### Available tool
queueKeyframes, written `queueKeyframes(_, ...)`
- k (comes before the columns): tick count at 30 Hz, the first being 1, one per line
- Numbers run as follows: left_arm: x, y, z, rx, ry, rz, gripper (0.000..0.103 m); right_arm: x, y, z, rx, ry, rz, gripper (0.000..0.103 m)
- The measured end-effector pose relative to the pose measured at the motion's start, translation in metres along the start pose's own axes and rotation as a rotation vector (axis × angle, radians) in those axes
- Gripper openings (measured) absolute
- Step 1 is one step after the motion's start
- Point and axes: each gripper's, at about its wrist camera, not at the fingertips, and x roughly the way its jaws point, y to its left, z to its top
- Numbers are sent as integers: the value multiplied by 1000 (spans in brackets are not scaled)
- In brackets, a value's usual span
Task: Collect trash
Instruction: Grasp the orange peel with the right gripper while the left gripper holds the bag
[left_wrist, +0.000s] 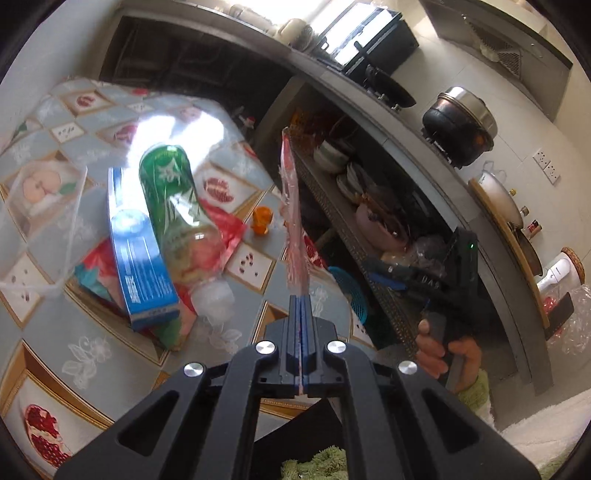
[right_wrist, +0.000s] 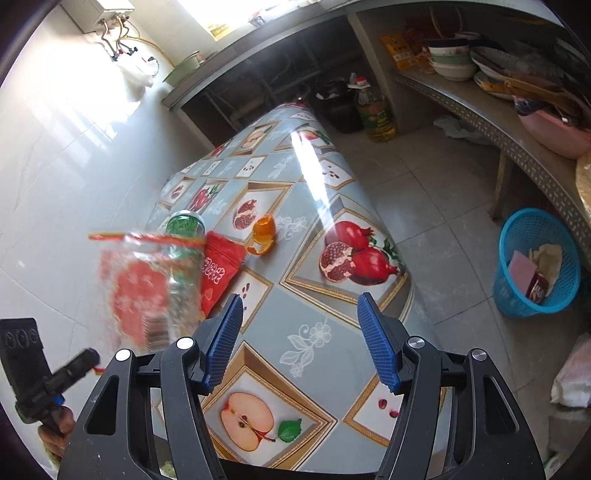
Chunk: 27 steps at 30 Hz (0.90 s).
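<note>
Blue ribbed pads line both tongs. The left tongs (left_wrist: 301, 314) are pressed together on the bottom edge of a clear plastic bag (left_wrist: 293, 218) with red print, which stands up edge-on from the tips, so its face cannot be read in the left wrist view. In the right wrist view the same bag (right_wrist: 147, 288) is motion-blurred, its print illegible, held above the near left part of the surface (right_wrist: 317, 310). The right tongs (right_wrist: 301, 334) gape wide with nothing between the pads, to the right of the bag. Beyond lie a blue box (left_wrist: 142, 258) across a green bottle (left_wrist: 173, 195), a red packet (right_wrist: 219, 269) touching the bottle, and orange peel (right_wrist: 263, 236) just beside it. On the floor, well apart, a blue basket (right_wrist: 532, 258) holds scraps.
</note>
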Motion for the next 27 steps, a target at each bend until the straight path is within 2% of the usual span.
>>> queueKeyframes(3,6,3,-12,-3,35,23,0,21,15,20,-54,36,36,63)
queueKeyframes(7,10,-2,-23,48,56,85,0,66,34,51,-83,95,95,63)
queueKeyframes(11,15,-5,-28,83,69,121,0,115,42,73,-103,141,56,61)
queueKeyframes(15,17,-7,-29,89,80,112,0,145,41,81,-125,174,15,54)
queueKeyframes(21,18,-7,-28,88,89,94,0,163,47,76,-197,214,-40,40)
queueKeyframes(23,19,-4,-26,78,90,86,0,163,51,73,-221,219,-56,32)
queueKeyframes(25,21,0,-24,63,96,77,0,165,56,70,-256,226,-83,14)
queueKeyframes(27,23,3,-22,50,105,73,0,165,58,68,-273,223,-95,10)
